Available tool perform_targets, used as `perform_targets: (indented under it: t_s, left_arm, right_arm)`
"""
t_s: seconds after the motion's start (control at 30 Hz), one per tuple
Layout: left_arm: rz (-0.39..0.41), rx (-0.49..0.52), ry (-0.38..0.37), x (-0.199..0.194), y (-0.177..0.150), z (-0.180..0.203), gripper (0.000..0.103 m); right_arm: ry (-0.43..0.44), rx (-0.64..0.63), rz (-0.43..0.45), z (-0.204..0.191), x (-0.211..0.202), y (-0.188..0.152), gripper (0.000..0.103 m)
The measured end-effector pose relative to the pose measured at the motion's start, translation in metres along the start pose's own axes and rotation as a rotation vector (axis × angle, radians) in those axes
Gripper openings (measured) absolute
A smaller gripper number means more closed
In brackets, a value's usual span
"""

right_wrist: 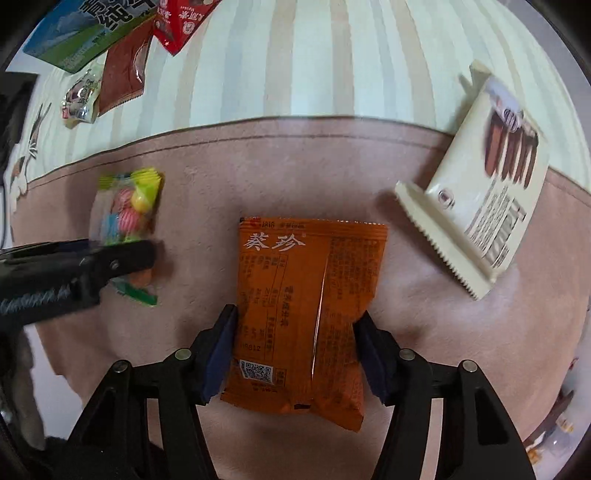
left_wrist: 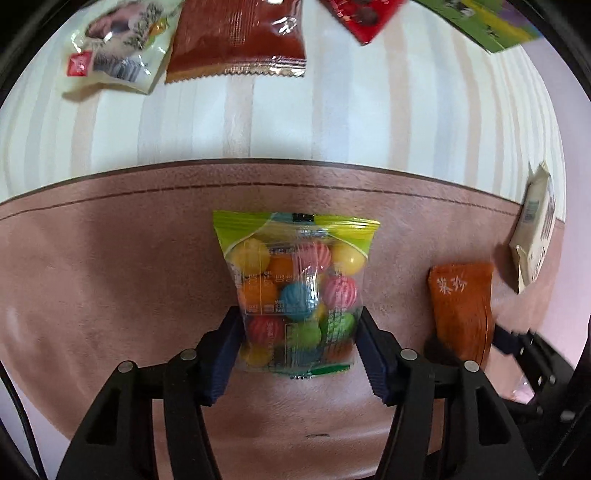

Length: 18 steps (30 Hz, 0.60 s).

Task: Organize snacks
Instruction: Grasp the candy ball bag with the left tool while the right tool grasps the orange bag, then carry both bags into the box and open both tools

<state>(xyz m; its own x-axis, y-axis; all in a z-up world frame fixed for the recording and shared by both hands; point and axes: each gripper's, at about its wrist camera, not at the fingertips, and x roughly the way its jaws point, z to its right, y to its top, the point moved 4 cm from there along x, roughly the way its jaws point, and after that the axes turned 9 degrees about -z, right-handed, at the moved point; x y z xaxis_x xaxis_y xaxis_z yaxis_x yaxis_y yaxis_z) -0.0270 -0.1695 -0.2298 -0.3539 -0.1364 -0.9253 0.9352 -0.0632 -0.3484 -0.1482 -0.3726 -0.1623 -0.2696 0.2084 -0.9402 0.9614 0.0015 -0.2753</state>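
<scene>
A clear bag of coloured candy balls with a green top lies on the pink-brown mat. My left gripper points down over it, its blue pads pressing the bag's lower sides. In the right wrist view the same bag sits at the left under the left gripper. An orange snack packet with white characters lies in the middle of the mat, and my right gripper is shut on its waist. The left wrist view shows that packet at the right.
A cream wafer packet lies at an angle across the mat's far right edge. On the striped cloth beyond the mat lie a white packet, a brown one, a red one and a green one.
</scene>
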Motion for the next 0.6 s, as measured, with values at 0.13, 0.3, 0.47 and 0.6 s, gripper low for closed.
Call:
perform_targets:
  t_s: [0.13,0.3,0.47,0.6]
  left_arm:
    - [-0.003,0.001,-0.002,0.001,0.027,-0.012,0.063]
    - [0.018,-0.012,0.003,0.012,0.021,-0.015,0.062]
    - [0.045,-0.015,0.032,0.009,-0.008,0.0,0.055]
    - [0.049,-0.016,0.021,0.004,-0.012,0.001,0.05]
  right_arm:
    - [0.098,0.126,0.003,0.026,-0.005,0.003,0.083]
    - [0.1,0.169,-0.014,0.028,-0.005,0.015,0.083]
    - [-0.027,0.082,0.01,0.013,-0.007,0.031,0.065]
    - [-0.042,0.045,0.031,-0.01,-0.014,0.018,0.058]
